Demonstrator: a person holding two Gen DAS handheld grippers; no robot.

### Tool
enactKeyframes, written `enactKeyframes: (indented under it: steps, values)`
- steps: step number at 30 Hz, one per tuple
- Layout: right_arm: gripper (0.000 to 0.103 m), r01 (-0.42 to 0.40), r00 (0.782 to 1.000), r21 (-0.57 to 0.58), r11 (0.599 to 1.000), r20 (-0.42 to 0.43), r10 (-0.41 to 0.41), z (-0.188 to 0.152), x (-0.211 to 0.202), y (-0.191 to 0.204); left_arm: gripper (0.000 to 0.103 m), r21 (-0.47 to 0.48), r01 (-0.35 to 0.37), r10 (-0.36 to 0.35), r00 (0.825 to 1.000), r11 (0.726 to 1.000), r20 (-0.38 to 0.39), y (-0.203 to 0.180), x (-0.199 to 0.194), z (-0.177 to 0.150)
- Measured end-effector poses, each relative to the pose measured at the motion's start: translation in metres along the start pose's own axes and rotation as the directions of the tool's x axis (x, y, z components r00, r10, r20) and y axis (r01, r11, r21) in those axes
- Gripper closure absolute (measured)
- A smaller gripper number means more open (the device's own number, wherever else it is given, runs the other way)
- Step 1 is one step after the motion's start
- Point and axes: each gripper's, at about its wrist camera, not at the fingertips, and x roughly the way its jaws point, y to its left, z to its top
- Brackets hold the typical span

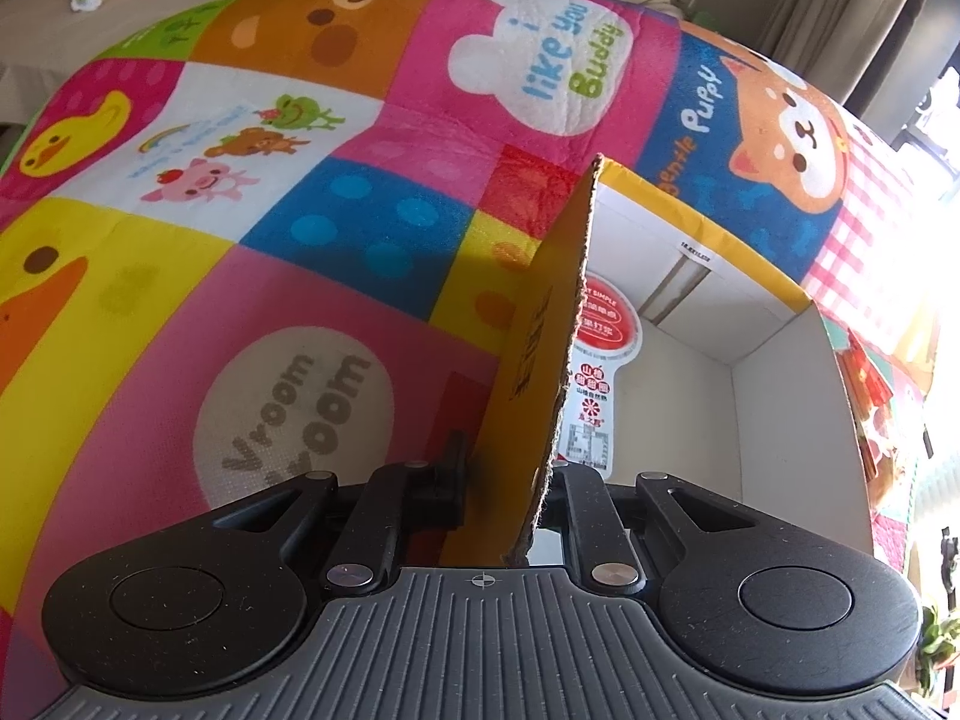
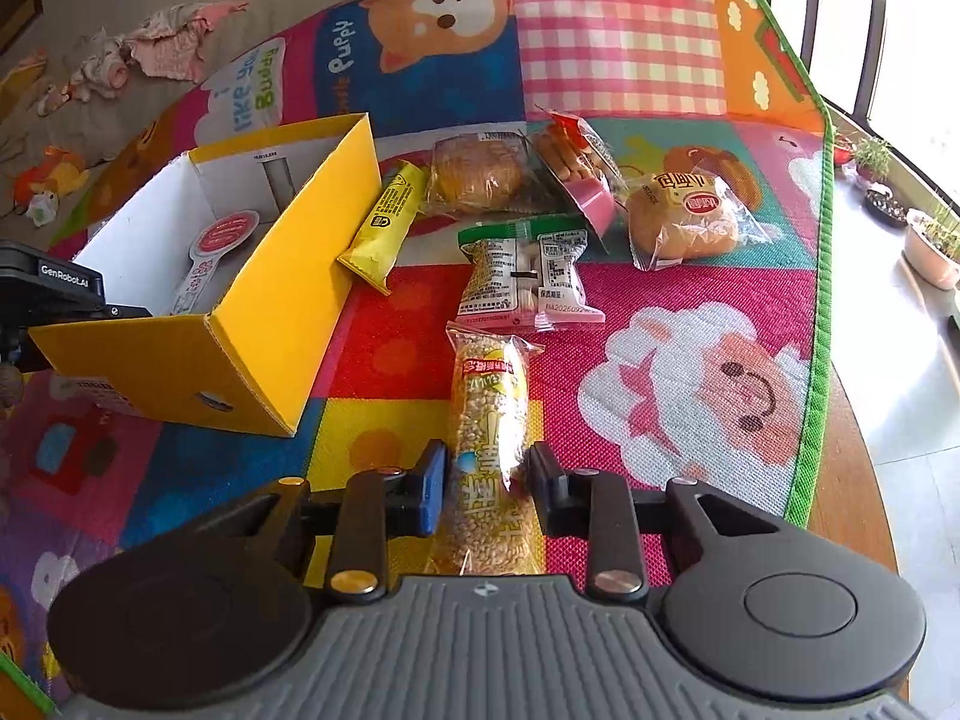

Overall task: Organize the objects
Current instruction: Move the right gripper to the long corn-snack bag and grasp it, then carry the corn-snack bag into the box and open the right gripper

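A yellow cardboard box [image 2: 180, 360] with a white inside stands open on the colourful play mat [image 2: 690, 372]. My left gripper [image 1: 510, 474] is shut on the box's near side wall [image 1: 552, 324], one finger outside and one inside. In the box lies a red-and-white paper tag [image 1: 600, 372]. My right gripper [image 2: 486, 480] is shut on a long clear pack of puffed grain [image 2: 489, 420] that lies on the mat right of the box, its pads pressing both sides of the pack's near end.
Beyond the grain pack lie a green-topped snack packet [image 2: 522, 270], a yellow stick pack [image 2: 384, 228] against the box, two wrapped buns [image 2: 477, 171] [image 2: 684, 222] and a biscuit pack with a pink cup [image 2: 579, 168]. The mat's green edge [image 2: 819, 276] runs at right; plant pots [image 2: 930, 246] stand beyond.
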Motion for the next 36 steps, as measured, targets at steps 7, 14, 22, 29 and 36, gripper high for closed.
enactKeyframes:
  steps: [7,14,22,29,36]
  values:
    - [0.074,-0.12,0.992,0.025,0.993,-0.023,0.12,-0.013,-0.034,0.003,0.088,0.02,-0.003,0.003,1.0,1.0,-0.013,-0.001,0.001,0.001]
    - [0.074,-0.232,0.973,-0.003,0.973,0.016,0.232,0.002,-0.083,0.014,0.088,0.027,0.008,-0.007,1.0,1.0,-0.013,0.0,0.001,0.0]
    - [0.074,-0.272,0.948,-0.119,0.955,0.138,0.287,0.051,-0.116,0.048,0.088,0.03,0.027,-0.027,1.0,0.999,-0.015,0.002,0.001,0.0]
    - [0.074,-0.272,0.93,-0.119,0.955,0.223,0.293,0.11,-0.094,0.071,0.088,0.022,0.026,-0.026,1.0,0.999,-0.014,0.002,0.001,0.0]
    - [0.073,-0.257,0.936,-0.116,0.959,0.216,0.277,0.116,-0.062,0.072,0.088,0.009,0.028,-0.028,0.999,1.0,-0.026,0.004,0.0,0.0]
